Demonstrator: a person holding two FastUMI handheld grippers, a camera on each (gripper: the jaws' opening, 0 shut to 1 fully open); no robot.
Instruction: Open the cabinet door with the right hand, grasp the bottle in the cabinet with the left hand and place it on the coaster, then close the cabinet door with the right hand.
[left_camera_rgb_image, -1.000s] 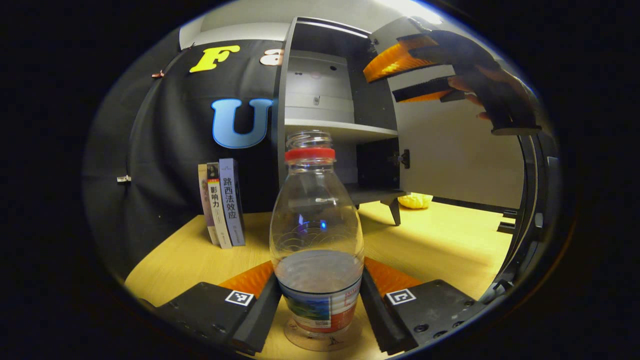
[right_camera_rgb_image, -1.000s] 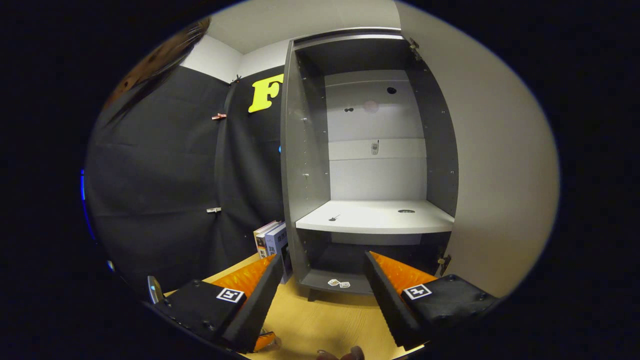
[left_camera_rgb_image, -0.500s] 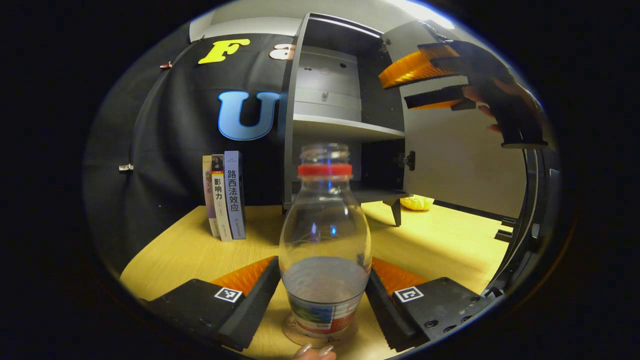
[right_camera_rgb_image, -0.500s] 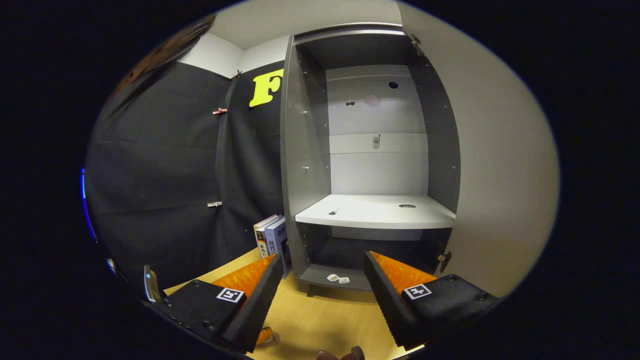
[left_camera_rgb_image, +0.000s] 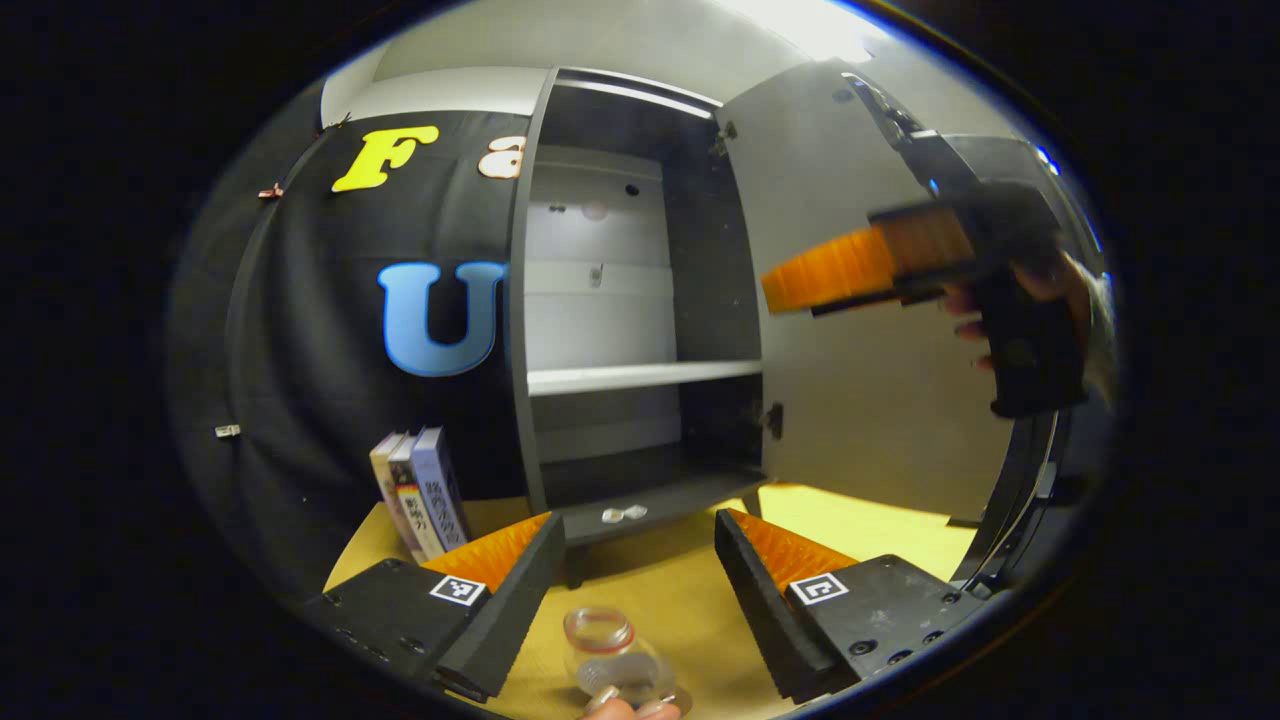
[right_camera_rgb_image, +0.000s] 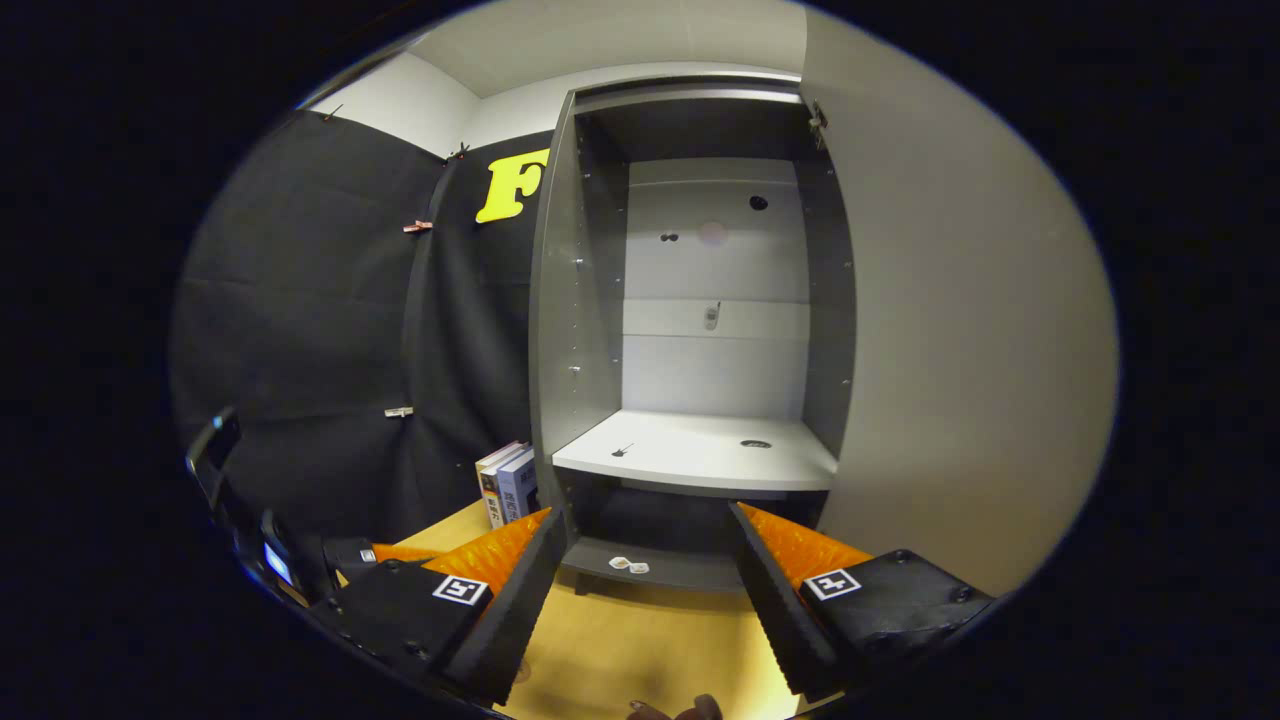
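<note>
Left gripper view has the left hand-held gripper (left_camera_rgb_image: 630, 580) wide open and empty above the bottle (left_camera_rgb_image: 612, 665), which stands on the worktop (left_camera_rgb_image: 900, 515) at the near edge, its coaster hidden. The right hand-held gripper (right_camera_rgb_image: 640, 585), fingers spread and holding nothing, faces the open cabinet (right_camera_rgb_image: 700, 300) with the door (right_camera_rgb_image: 960, 330) swung out on its right. Closing well likely means bringing it round to the door's outer face and pushing smoothly leftward until it seats.
</note>
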